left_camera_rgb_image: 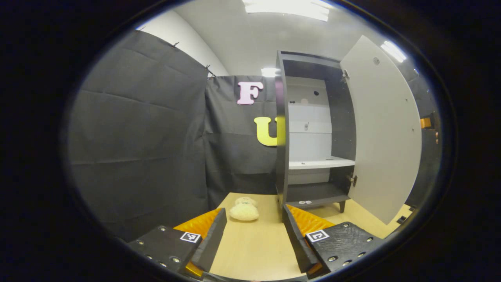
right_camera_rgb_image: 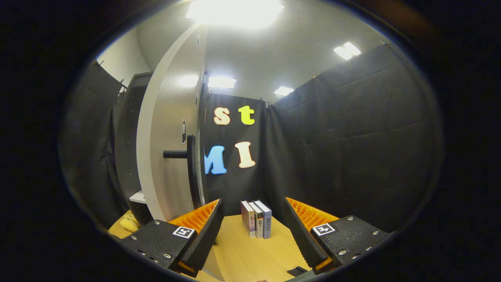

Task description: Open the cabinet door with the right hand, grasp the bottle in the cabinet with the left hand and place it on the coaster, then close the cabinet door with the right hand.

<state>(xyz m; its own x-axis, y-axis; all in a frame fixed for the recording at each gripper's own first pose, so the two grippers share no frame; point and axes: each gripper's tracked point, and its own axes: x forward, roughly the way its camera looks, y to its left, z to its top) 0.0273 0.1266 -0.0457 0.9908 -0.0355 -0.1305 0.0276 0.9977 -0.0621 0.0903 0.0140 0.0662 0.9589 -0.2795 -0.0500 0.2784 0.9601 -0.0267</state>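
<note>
In the left gripper view, the left tool (left_camera_rgb_image: pixel 254 235) was seen released, its 2 fingers spread wide over the pale wooden bench (left_camera_rgb_image: pixel 250 250) with nothing between them. Ahead and to the right, the cabinet (left_camera_rgb_image: pixel 282 129) stood on the bench with its door (left_camera_rgb_image: pixel 385 129) swung fully open to the right. A white shelf (left_camera_rgb_image: pixel 321 163) crossed the interior, and 2 small flat items (left_camera_rgb_image: pixel 304 202), too small to identify, lay on the cabinet floor. No bottle could be made out inside. A cream plush toy (left_camera_rgb_image: pixel 244 209) lay on the bench just left of the cabinet, beyond the fingertips. At the far right edge, part of the other tool was glimpsed behind the door.

In the right gripper view, the right tool (right_camera_rgb_image: pixel 254 231) was likewise released, fingers apart and holding nothing. The open door (right_camera_rgb_image: pixel 170 137) stood close on the left, its dark bar handle (right_camera_rgb_image: pixel 188 154) projecting outward. 3 upright books (right_camera_rgb_image: pixel 257 218) stood together on the bench (right_camera_rgb_image: pixel 250 254) straight ahead, against the black cloth wall.
</note>
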